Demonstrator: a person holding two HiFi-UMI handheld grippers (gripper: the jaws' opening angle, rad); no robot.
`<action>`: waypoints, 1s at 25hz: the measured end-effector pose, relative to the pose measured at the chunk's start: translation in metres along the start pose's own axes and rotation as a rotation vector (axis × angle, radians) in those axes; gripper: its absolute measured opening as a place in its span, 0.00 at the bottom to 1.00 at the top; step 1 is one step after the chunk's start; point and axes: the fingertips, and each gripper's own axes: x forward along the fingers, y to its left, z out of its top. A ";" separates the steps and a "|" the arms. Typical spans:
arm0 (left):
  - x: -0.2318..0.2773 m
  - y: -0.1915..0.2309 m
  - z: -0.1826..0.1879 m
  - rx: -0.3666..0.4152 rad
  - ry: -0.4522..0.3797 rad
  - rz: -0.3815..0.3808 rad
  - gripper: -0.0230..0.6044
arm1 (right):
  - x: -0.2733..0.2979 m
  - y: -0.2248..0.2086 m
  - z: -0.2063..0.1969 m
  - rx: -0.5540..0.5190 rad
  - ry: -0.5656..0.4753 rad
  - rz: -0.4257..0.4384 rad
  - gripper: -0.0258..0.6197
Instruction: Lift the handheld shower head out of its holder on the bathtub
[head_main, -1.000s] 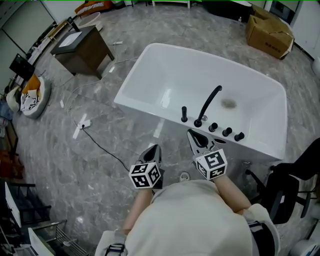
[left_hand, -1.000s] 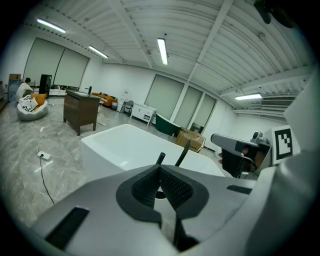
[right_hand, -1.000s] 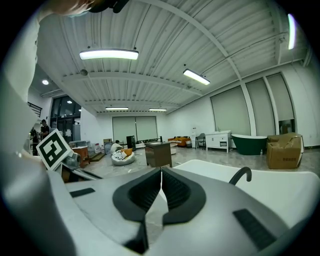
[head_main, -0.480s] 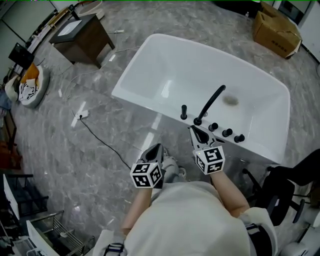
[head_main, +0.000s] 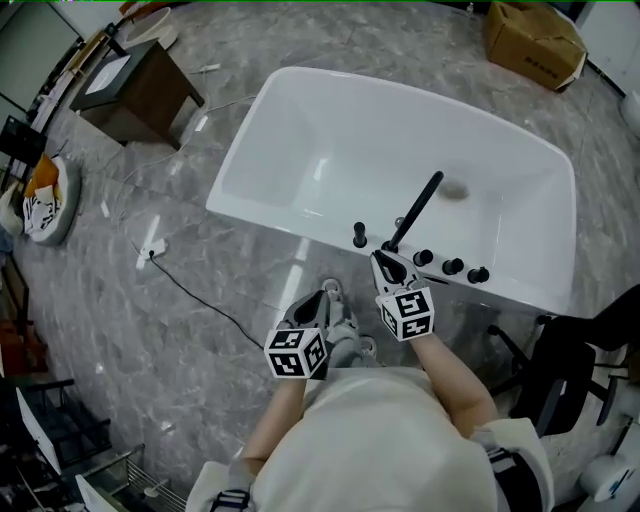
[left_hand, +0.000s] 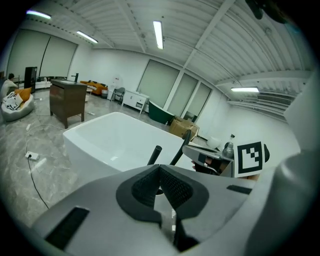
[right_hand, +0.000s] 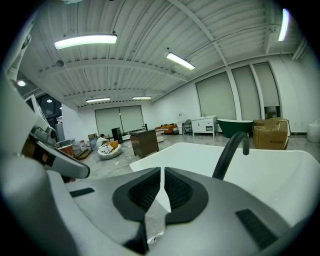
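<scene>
While both tools hang in the lower middle of the head view, the shower head (head_main: 359, 229) stands upright in its holder (head_main: 359, 243) on the near rim of the tub (head_main: 330, 130), about the centre of the frame and untouched. It is a short black stick, just left of the foot of the curved black spout (head_main: 415, 210), with three black knobs (head_main: 452, 266) in a row further right along the same rim. The left gripper (head_main: 316, 303) sits below and left of the shower head, apart from the tub, its jaws pressed together on nothing (its own view looks past them at the stick and the spout). The right gripper (head_main: 383, 262) lies just below the spout's foot, its tip at the rim; its jaws are also pressed together and empty, and whether it touches the rim cannot be told. A brown cabinet (head_main: 135, 85) stands at upper left, a box (head_main: 535, 45) at upper right, a black cable (head_main: 190, 290) runs over the grey floor at left, and a black chair (head_main: 570, 370) is at lower right.
</scene>
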 end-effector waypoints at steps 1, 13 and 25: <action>0.006 0.001 0.003 0.004 0.006 -0.005 0.07 | 0.005 -0.003 -0.004 0.003 0.010 -0.003 0.07; 0.050 0.020 0.010 0.002 0.099 -0.060 0.07 | 0.081 -0.030 -0.064 0.063 0.175 -0.068 0.34; 0.058 0.049 0.021 -0.020 0.110 -0.041 0.07 | 0.126 -0.040 -0.106 0.057 0.315 -0.084 0.34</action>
